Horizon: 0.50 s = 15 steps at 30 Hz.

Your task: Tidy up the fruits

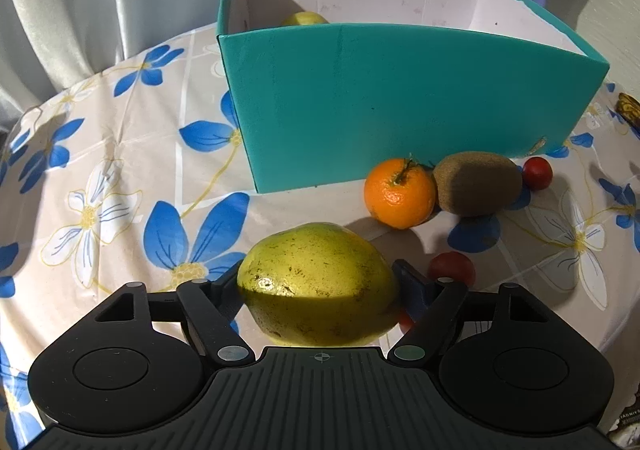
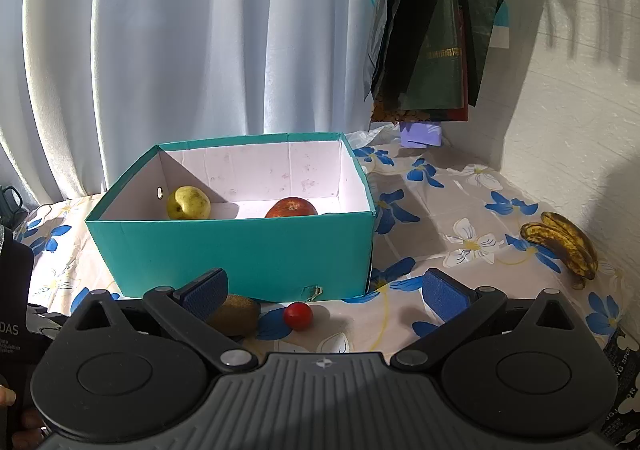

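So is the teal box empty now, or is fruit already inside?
Not empty. The teal box holds a yellow pear and a red apple, seen over its rim.

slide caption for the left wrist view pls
Left gripper holds a yellow-green fruit before the teal box.

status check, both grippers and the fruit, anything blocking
Left gripper shut on yellow-green fruit. Right gripper open, holding nothing. Teal box ahead holds two fruits. Box's near wall stands in the way.
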Each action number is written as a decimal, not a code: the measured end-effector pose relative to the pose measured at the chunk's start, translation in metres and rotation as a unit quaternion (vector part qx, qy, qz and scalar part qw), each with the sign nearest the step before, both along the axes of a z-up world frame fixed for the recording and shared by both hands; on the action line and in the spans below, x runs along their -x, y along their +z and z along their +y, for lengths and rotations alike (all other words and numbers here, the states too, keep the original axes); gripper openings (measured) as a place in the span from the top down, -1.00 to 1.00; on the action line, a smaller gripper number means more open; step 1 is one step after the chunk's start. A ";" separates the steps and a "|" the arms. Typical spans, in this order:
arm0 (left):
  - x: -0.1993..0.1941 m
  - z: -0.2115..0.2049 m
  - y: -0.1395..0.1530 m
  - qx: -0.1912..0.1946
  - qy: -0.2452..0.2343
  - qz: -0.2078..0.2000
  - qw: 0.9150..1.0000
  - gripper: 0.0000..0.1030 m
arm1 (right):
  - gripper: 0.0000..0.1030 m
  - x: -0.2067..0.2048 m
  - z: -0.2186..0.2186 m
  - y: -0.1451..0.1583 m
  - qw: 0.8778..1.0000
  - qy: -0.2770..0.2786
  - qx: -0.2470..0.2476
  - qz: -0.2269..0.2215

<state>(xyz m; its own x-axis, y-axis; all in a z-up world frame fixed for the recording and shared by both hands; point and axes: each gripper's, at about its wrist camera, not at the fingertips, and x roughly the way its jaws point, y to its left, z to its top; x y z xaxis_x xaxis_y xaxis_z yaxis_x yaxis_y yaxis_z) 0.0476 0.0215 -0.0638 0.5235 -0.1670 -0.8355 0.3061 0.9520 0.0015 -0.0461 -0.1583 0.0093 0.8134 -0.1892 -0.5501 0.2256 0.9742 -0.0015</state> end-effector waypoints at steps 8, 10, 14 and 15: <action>-0.001 0.001 0.011 0.016 -0.009 0.006 1.000 -0.52 | -1.00 -0.001 0.000 -0.003 1.000 0.000 0.001 0.006; 0.003 0.000 0.021 0.019 -0.015 -0.007 1.000 -0.52 | -1.00 -0.002 0.000 -0.005 1.000 0.000 0.004 0.009; 0.009 0.000 0.038 0.036 -0.023 -0.018 0.999 -0.52 | -1.00 -0.006 0.001 -0.011 1.000 0.001 0.014 0.019; 0.009 -0.001 0.041 0.039 -0.025 -0.019 0.999 -0.52 | -1.00 -0.006 0.001 -0.012 1.000 0.000 0.018 0.021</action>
<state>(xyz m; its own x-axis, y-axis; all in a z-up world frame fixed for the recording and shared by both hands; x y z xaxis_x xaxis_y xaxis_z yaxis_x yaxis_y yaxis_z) 0.0384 0.0210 -0.0224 0.5440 -0.2575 -0.7986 0.3541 0.9333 -0.0597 -0.0397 -0.1572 -0.0027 0.7900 -0.2101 -0.5760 0.2251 0.9732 -0.0463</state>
